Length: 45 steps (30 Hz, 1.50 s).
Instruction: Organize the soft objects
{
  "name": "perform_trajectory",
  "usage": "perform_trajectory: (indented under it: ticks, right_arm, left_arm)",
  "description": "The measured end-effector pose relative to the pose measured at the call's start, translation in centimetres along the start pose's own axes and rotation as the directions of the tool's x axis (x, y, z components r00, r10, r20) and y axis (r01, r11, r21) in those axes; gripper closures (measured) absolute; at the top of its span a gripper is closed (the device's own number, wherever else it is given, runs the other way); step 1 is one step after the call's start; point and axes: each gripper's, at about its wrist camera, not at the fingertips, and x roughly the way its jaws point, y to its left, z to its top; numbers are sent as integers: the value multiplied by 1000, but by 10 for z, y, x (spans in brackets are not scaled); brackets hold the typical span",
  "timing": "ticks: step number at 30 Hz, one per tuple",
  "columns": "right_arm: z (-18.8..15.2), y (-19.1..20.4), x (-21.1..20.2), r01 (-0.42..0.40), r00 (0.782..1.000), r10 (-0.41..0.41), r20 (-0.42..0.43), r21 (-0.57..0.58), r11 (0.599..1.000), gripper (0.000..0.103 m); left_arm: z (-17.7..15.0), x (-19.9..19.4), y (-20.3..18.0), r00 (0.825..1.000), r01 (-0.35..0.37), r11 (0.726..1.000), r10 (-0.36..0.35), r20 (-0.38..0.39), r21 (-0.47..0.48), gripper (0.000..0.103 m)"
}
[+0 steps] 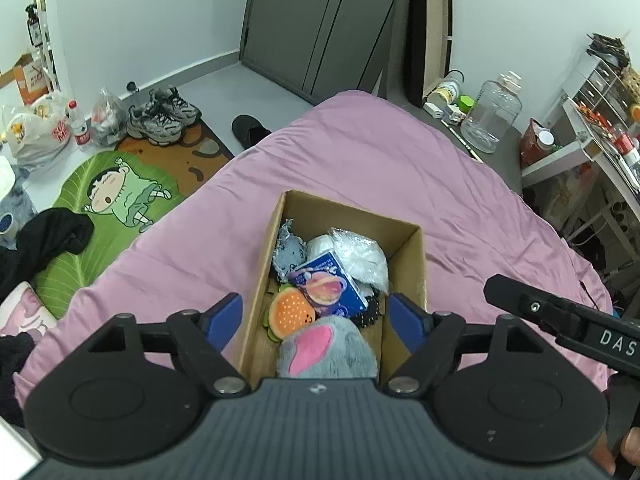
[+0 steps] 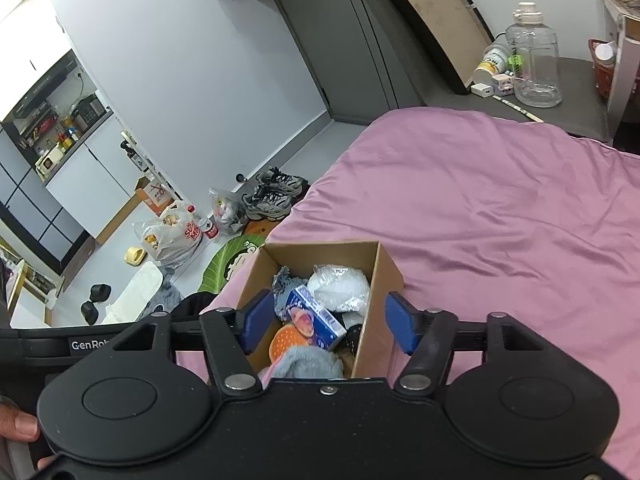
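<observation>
Both tools are built of black plastic, with blue pads on the fingers (image 1: 224, 314) and silver pivot screws. The left gripper (image 1: 316, 316) has a ribbed grey housing; the right gripper (image 2: 326, 326) is black throughout. White lettering, "DAS" and "GenRob", is printed on the handles.

walls (image 1: 140, 20): pale | floor (image 1: 224, 84): grey | wardrobe (image 1: 320, 20): dark grey

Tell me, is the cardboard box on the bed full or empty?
Nearly full. The cardboard box holds a grey plush, a burger toy, a blue carton and white bags.
</observation>
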Motion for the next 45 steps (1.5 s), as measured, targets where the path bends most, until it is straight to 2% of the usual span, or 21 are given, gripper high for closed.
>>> perform_trajectory:
  ticks: [7,10,16,21,25,29,32,37,42,45]
  right_arm:
    - [-10,-6,-37,11,999,-11,39,18,1000,21]
    - [-16,-7,-55,10,998,-11,63,15,1000,11]
    - [-25,-13,-79,24,996,-26,87,20,1000,1]
    - [-29,-17,-95,46,994,-49,99,31,998,0]
    - [-40,-22,-110,38,992,-45,119,63,997,0]
    - [-50,-24,-123,65,990,-72,122,63,996,0]
    - [-55,-24,-134,88,987,-95,132,54,995,0]
    - [-62,-26,-154,66,984,-75,160,66,996,0]
    - [-66,-22,-172,90,982,-91,168,17,996,0]
    - [-68,-23,-181,79,982,-83,173,28,996,0]
  left_arm:
    - [-14,-28,-10,1000,-29,999,29,6,31,20]
    - [-19,-43,-16,999,-31,998,30,31,47,13]
    - [-31,-62,-29,998,-46,997,44,41,60,11]
    - [-44,-78,-39,998,-37,996,32,50,86,4]
    - [-52,-90,-46,997,-46,994,40,62,98,3]
    - [-59,-100,-51,996,-54,993,47,70,109,0]
    - [-67,-110,-54,996,-48,993,40,79,109,0]
    - [-77,-123,-61,995,-58,990,47,92,126,0]
    - [-85,-133,-67,994,-55,988,41,104,144,0]
    - [-89,-138,-70,994,-53,987,38,106,149,0]
